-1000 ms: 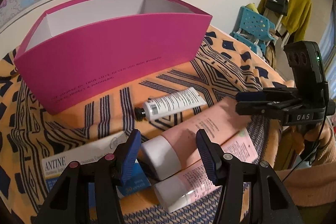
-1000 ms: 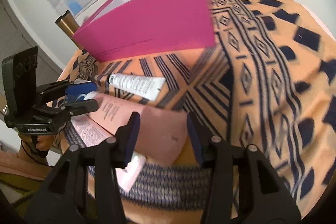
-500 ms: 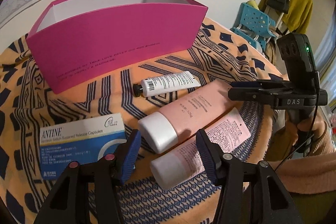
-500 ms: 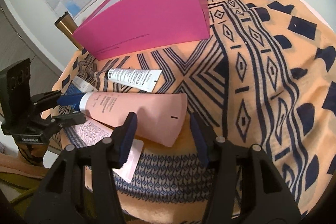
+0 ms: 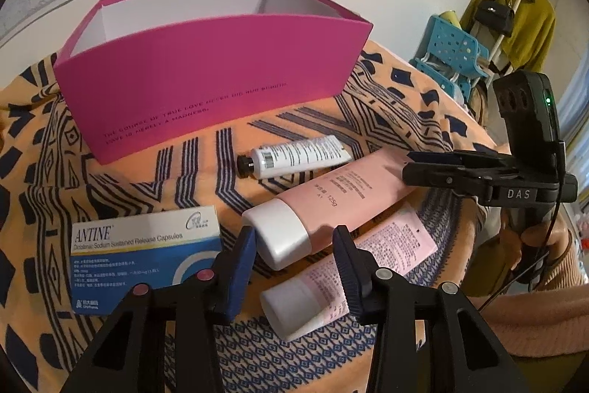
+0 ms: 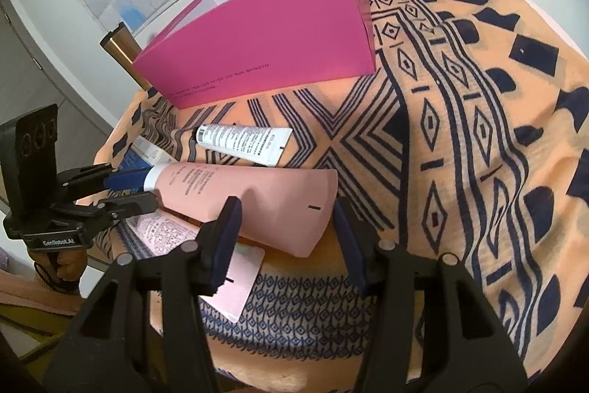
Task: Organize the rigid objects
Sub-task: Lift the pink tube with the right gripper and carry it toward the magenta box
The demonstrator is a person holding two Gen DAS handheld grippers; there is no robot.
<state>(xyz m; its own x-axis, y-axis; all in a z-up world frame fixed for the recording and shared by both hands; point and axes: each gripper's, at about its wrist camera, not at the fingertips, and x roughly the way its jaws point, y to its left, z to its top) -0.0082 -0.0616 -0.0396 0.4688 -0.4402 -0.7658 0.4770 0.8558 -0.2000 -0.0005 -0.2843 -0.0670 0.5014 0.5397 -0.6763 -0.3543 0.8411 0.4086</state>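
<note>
A large pink tube (image 5: 331,197) (image 6: 250,199) with a white cap lies on the patterned cloth. A smaller pale pink tube (image 5: 353,267) (image 6: 191,245) lies in front of it, a white tube (image 5: 294,157) (image 6: 243,142) with a black cap behind it. A blue and white ANTINE box (image 5: 143,256) lies at the left. The open magenta box (image 5: 206,83) (image 6: 265,32) stands at the back. My left gripper (image 5: 294,264) is open and empty above the tube caps. My right gripper (image 6: 285,238) is open and empty over the large tube's flat end.
The orange and navy cloth (image 6: 460,135) covers a round table that drops off at the near edge. A brass cylinder (image 6: 121,50) stands behind the magenta box. A blue stool (image 5: 452,50) and a coat rack (image 5: 515,6) stand off to the right.
Both grippers have pulled back and risen. More of the table shows, with the ANTINE box and the small pink tube in full view. Nothing on the cloth has moved.
</note>
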